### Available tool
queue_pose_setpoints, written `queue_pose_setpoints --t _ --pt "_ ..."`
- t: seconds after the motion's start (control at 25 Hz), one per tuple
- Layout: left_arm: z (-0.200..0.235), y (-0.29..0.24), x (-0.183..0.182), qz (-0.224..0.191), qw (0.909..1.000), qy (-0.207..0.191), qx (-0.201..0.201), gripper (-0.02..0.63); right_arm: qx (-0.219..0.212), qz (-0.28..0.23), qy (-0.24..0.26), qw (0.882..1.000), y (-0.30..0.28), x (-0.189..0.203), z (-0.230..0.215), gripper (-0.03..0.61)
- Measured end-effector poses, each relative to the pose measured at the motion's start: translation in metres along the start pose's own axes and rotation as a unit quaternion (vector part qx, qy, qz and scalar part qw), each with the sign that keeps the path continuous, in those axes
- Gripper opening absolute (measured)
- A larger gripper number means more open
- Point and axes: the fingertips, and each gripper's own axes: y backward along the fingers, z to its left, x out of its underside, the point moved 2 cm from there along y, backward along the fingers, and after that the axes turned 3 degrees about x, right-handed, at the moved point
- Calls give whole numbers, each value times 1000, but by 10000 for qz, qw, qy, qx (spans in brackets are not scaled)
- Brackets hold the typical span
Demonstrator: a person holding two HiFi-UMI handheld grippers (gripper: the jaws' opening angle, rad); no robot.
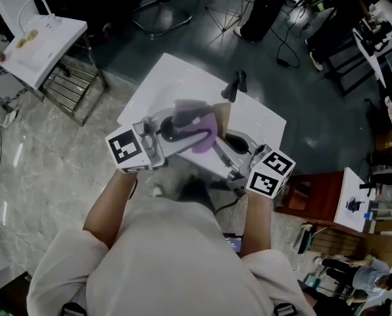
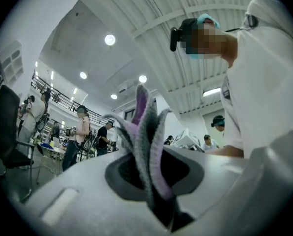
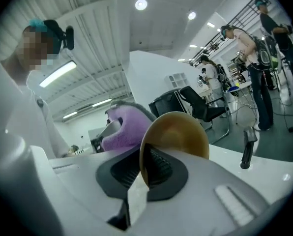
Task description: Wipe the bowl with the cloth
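Both grippers are raised over the white table [image 1: 170,78], close to the person's chest. My left gripper [image 1: 176,131] is shut on a purple and grey cloth [image 2: 147,141], whose folds stick up out of the jaws [image 2: 154,181]. My right gripper [image 1: 223,140] is shut on the rim of a tan bowl [image 3: 178,134], which stands on edge between the pads [image 3: 146,168]. In the head view the cloth [image 1: 202,131] lies against the bowl [image 1: 221,117]. In the right gripper view the cloth [image 3: 124,129] sits just behind the bowl's left side.
A black upright handle [image 1: 234,84] stands on the far part of the table, also seen in the right gripper view as a black post [image 3: 247,149]. A white trolley [image 1: 41,45] is at the far left and a red-brown cabinet [image 1: 318,196] at the right. People stand in the background.
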Motion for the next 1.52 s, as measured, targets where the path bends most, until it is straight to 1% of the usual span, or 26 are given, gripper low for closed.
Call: queue_pose_setpoints --t 0.08,0.16,0.32,0.4,0.52,0.64,0.76,0.88,1.0,1.08,1.12,1.2,1.28,1.4,1.52 --pt "2 -3 0 200 9997 -143 -51 61 -48 375 284 9989 -2 10 6 13" --pt "4 -4 -1 323 9991 -270 -84 61 -158 617 466 9969 -6 19 13 14" --pt "8 -8 -3 388 9983 -419 -115 63 -445 741 481 9951 -5 27 24 15" --pt "11 -10 -2 492 9978 -397 -197 63 -651 738 480 9940 -1 29 30 19" --pt "18 -8 0 501 9974 -350 -374 63 -997 732 456 9913 5 31 39 25" --pt "24 -5 5 523 9968 -255 -551 61 -1187 721 436 9893 9 33 45 25" --pt "32 3 10 376 9963 -42 -773 61 -1426 698 462 9862 14 34 54 25" --pt "41 12 18 245 9942 165 -1029 61 -1702 621 436 9825 18 33 62 25" --pt "46 19 30 333 9921 258 -1181 61 -1929 435 321 9797 22 30 70 25" --pt "47 22 37 399 9919 311 -1164 61 -2067 232 237 9778 23 24 74 23" --pt "46 23 40 366 9923 370 -1127 61 -2123 136 213 9769 24 21 76 16" --pt "44 27 43 145 9924 573 -1084 61 -2200 -9 192 9753 25 14 78 17" --pt "44 33 46 -77 9913 770 -1066 61 -2238 -127 177 9744 25 10 78 16" --pt "38 36 49 -195 9912 930 -923 61 -2223 -407 64 9741 29 1 75 15" --pt "29 33 48 -299 9906 1059 -815 61 -1972 -642 -5 9783 33 -10 64 15"
